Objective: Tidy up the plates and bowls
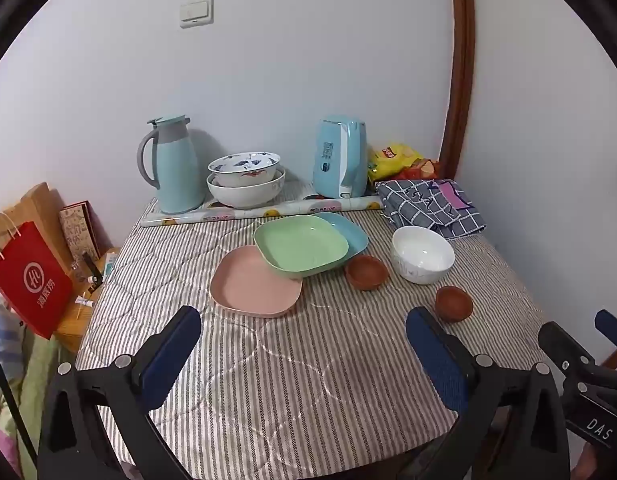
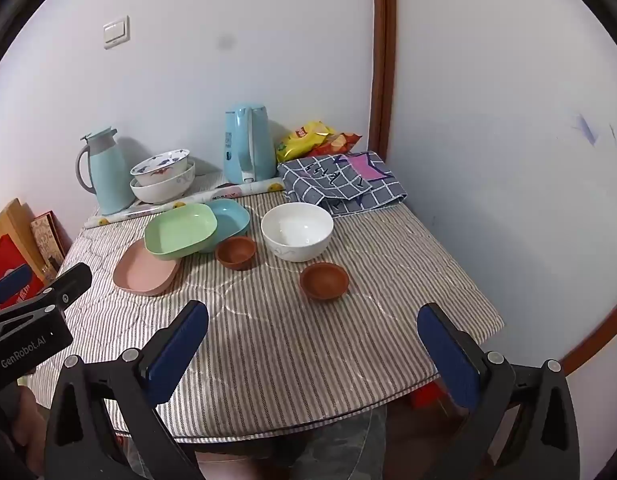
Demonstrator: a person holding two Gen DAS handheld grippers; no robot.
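On the striped tablecloth (image 1: 268,380) a green plate (image 1: 302,246) lies tilted over a pink plate (image 1: 254,284) and a blue plate (image 1: 350,230). A white bowl (image 1: 422,254) and two small brown bowls (image 1: 366,272) (image 1: 453,303) sit to their right. Two patterned bowls (image 1: 246,178) are stacked at the back. My left gripper (image 1: 304,320) is open and empty, above the near table, short of the pink plate. My right gripper (image 2: 312,316) is open and empty, just short of the nearer brown bowl (image 2: 324,280). The white bowl (image 2: 296,232) lies beyond.
At the back stand a blue thermos jug (image 1: 176,164), a blue kettle (image 1: 342,158), a rolled mat (image 1: 260,212), a snack bag (image 1: 394,158) and a checked cloth (image 1: 428,204). A red bag (image 1: 30,280) hangs left of the table. Walls close the back and right.
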